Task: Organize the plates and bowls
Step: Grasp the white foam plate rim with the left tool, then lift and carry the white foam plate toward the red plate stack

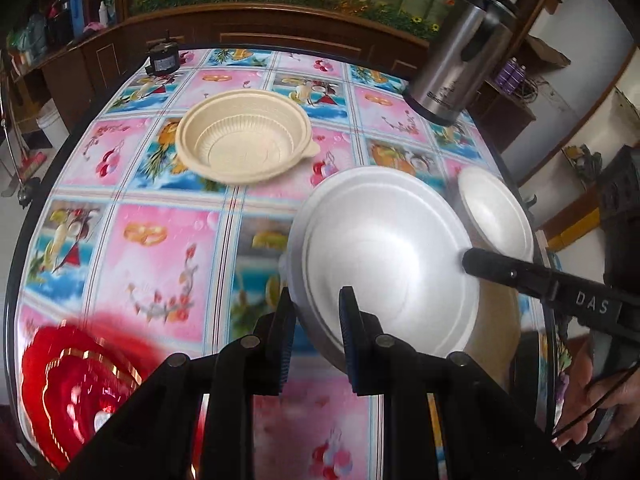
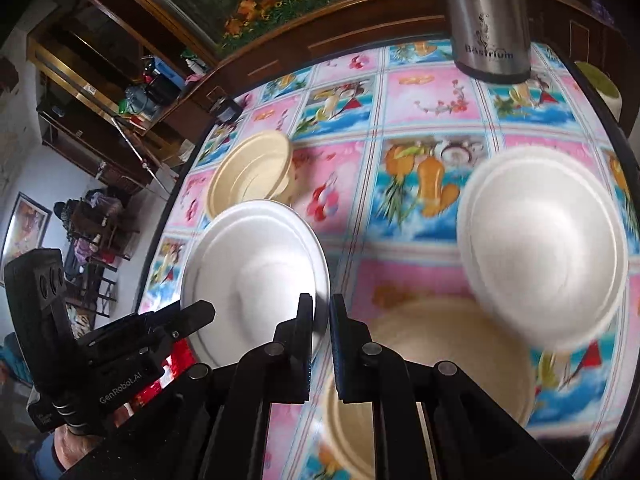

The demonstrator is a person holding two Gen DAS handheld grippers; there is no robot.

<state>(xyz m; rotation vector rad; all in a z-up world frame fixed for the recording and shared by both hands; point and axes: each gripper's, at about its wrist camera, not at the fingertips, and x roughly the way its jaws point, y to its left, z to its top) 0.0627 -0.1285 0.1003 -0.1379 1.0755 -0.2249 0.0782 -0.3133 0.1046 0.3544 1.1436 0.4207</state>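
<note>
A white foam bowl (image 1: 384, 256) (image 2: 256, 276) hangs tilted above the table, held from two sides. My left gripper (image 1: 317, 310) (image 2: 200, 314) is shut on its near-left rim. My right gripper (image 2: 322, 320) (image 1: 471, 261) is shut on the opposite rim. Just beyond it is a second white bowl (image 1: 496, 208) (image 2: 544, 248), blurred. A beige bowl (image 1: 496, 320) (image 2: 452, 364) lies under the held one. Another beige bowl (image 1: 244, 136) (image 2: 250, 176) rests further out on the table.
The round table (image 1: 168, 248) wears a pink and blue picture cloth. A steel kettle (image 1: 460, 52) (image 2: 490, 20) stands at the far edge. A red patterned plate (image 1: 76, 380) lies near left. A small black device (image 1: 162, 60) sits at the far left rim.
</note>
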